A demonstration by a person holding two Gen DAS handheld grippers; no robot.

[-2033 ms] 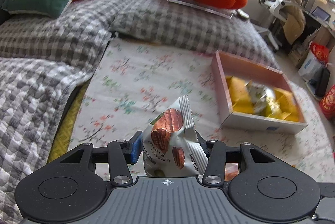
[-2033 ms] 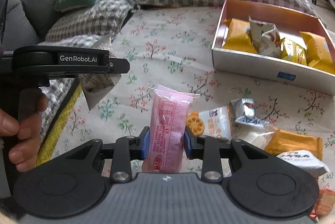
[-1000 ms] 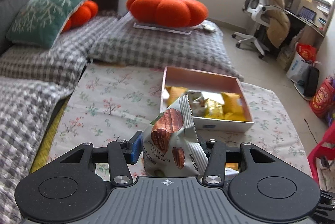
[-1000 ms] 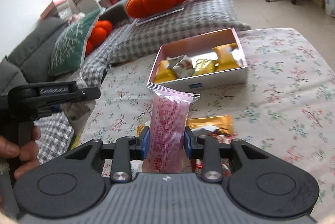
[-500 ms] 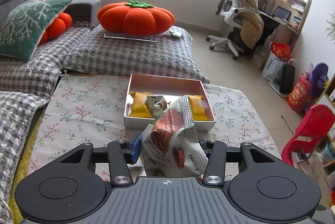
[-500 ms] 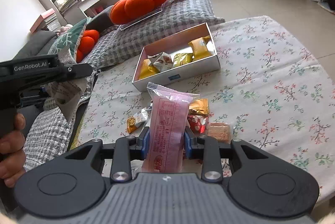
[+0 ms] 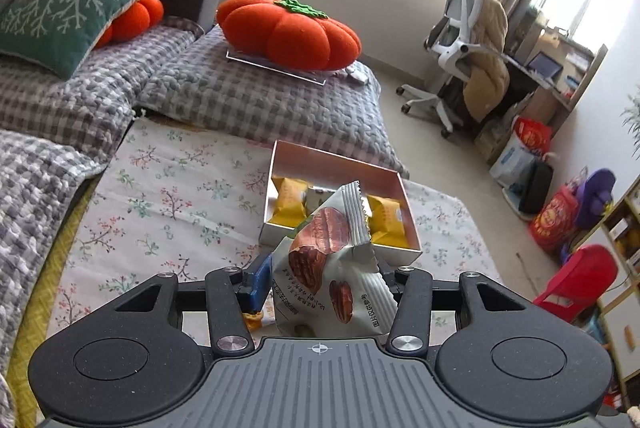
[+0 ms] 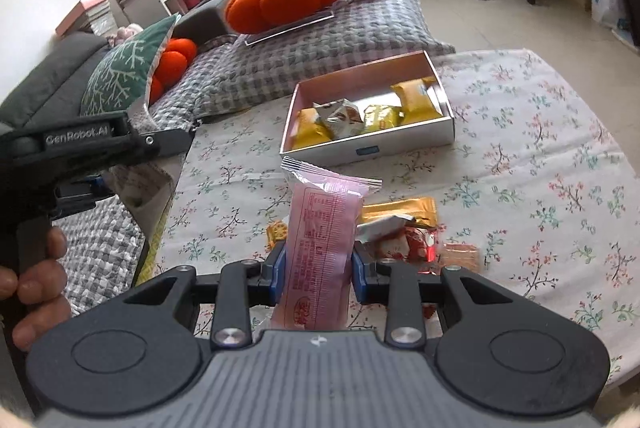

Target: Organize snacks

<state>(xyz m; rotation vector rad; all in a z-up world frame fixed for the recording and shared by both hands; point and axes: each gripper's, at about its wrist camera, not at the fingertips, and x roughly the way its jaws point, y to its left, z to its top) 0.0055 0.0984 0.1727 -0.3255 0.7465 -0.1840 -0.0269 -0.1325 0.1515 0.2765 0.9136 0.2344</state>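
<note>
While both grippers hang above the floral tablecloth point(image 8: 520, 131), each one holds a snack. The right gripper point(image 8: 319, 274) is closed narrowly on a pink snack packet point(image 8: 324, 248); its blue pads press the two long sides of the packet near the lower half. This packet stands upright between the fingers, with its long axis running away from the camera along the fingers, and its crimped top edge points toward the snack box point(image 8: 400, 143). The left gripper point(image 7: 324, 288) holds a grey-white date snack packet point(image 7: 332, 268) at a middle width. This packet is puffy and a little crumpled, and it also stands on end, its long axis tilted slightly to the right, its serrated seal pointing up toward the box point(image 7: 340, 159). In the left wrist view the packet covers part of the front wall of the box. The box is rectangular, with pink inner walls and a white front wall, and it lies on the cloth beyond both grippers. Inside it, yellow packets point(image 8: 414, 93) and one grey-white packet point(image 8: 340, 115) lie along the near side. Just below the right gripper, a loose pile of snacks point(image 8: 404, 232) rests on the cloth, among them a gold wrapper point(image 8: 400, 207). A hand point(image 8: 32, 284) grips the handle of the left gripper at the left border of the right wrist view.
</note>
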